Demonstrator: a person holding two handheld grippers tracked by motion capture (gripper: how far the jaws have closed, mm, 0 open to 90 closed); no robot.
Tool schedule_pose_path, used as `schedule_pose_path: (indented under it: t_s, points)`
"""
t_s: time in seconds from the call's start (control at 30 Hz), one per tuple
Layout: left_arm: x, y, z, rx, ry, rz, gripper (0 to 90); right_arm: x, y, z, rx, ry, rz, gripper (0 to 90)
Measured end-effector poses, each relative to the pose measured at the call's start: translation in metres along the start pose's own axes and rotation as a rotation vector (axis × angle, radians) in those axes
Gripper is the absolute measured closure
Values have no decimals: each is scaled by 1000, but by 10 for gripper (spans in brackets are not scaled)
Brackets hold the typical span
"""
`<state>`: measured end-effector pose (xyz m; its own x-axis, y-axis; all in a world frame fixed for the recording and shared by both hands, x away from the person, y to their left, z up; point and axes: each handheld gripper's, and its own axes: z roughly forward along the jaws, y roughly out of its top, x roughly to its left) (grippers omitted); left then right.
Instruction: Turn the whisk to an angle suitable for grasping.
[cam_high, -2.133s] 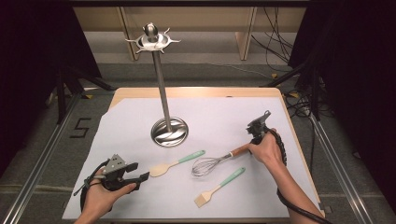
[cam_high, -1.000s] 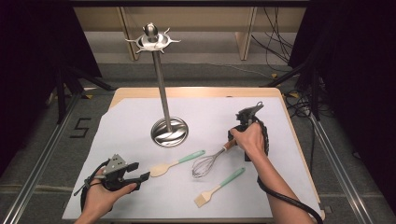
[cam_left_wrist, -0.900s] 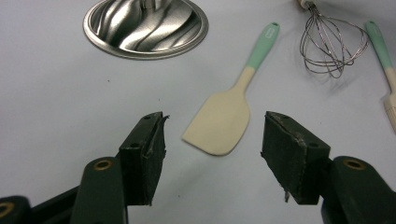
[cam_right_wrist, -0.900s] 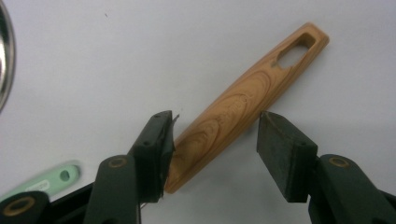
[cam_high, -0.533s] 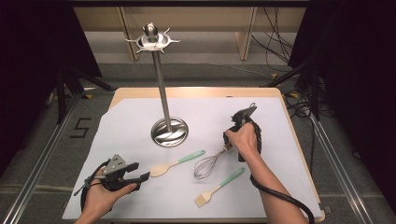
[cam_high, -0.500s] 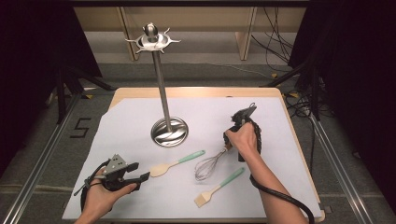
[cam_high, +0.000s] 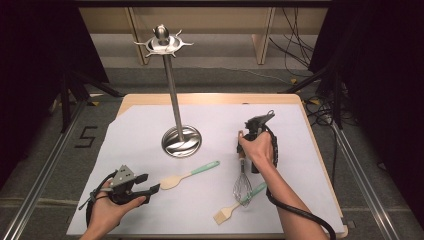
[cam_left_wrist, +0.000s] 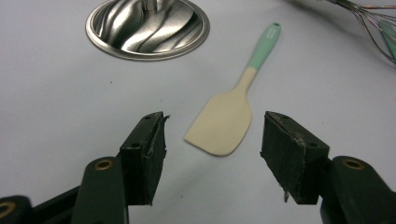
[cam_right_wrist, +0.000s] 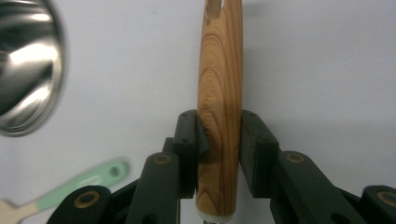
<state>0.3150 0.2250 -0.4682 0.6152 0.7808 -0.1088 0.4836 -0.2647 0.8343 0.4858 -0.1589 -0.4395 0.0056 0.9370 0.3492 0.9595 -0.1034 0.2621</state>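
My right gripper (cam_high: 242, 149) is shut on the wooden handle of a wire whisk (cam_high: 242, 186), right of the stand's base; the wires point toward the table's near edge. In the right gripper view both jaws of the right gripper (cam_right_wrist: 219, 140) press the sides of the whisk's handle (cam_right_wrist: 220, 79). My left gripper (cam_high: 152, 188) rests open at the front left, aimed at a cream spatula (cam_high: 189, 175) with a mint handle. In the left gripper view the left gripper (cam_left_wrist: 212, 149) has nothing between its jaws, and the spatula (cam_left_wrist: 224, 126) lies just beyond them.
A steel utensil stand has its round base (cam_high: 181, 141) at the middle of the white sheet (cam_high: 290, 125), with a tall pole up to a ring of hooks (cam_high: 164, 43). A small brush (cam_high: 239, 204) with a mint handle lies by the whisk's wires. The base (cam_left_wrist: 147, 25) lies beyond the spatula.
My right gripper has carried the whisk left toward the stand and swung it, so the wires now point at the near edge. The left gripper has stayed put.
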Motion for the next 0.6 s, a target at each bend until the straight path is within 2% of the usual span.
schedule_pose_path:
  t_s: [0.03,0.1,0.13,0.17,0.2,0.23,0.27,0.3,0.37,0.4,0.43,0.47,0.5,0.53,0.57,0.6]
  points:
    - [0,0,0,0,0,0,392,1,-2,-3,-47,25,-52,712]
    - [-5,7,-3,-46,-21,-5,392,12,-10,-17,-77,88,-64,712]
    - [-7,11,-4,-58,-35,-2,393,9,-12,-22,-135,110,-159,712]
    - [-10,16,-4,-78,-55,-2,397,13,-15,-28,-162,144,-168,712]
    - [-14,21,-4,-89,-79,-2,400,13,-18,-34,-209,177,-236,712]
    - [-16,28,-3,-103,-106,36,401,15,-23,-42,-200,245,-226,713]
    - [-21,35,-3,-106,-122,44,403,17,-26,-48,-233,268,-264,713]
    - [-26,43,0,-124,-156,45,406,19,-30,-53,-278,299,-298,713]
    - [-35,60,6,-143,-207,62,409,24,-37,-63,-338,321,-356,713]
    - [-35,60,6,-143,-207,62,409,24,-37,-63,-338,321,-356,713]
    - [-45,79,17,-163,-267,46,409,29,-47,-71,-382,332,-376,714]
    - [-45,79,17,-163,-267,46,409,29,-47,-71,-382,332,-376,714]
    - [-50,87,23,-164,-280,58,409,30,-50,-74,-410,316,-389,714]
    - [-57,100,34,-160,-296,78,409,32,-56,-79,-435,326,-402,714]
    - [-57,100,34,-160,-296,78,409,32,-57,-80,-450,322,-428,714]
    - [-60,107,41,-162,-310,79,409,32,-57,-80,-450,322,-428,714]
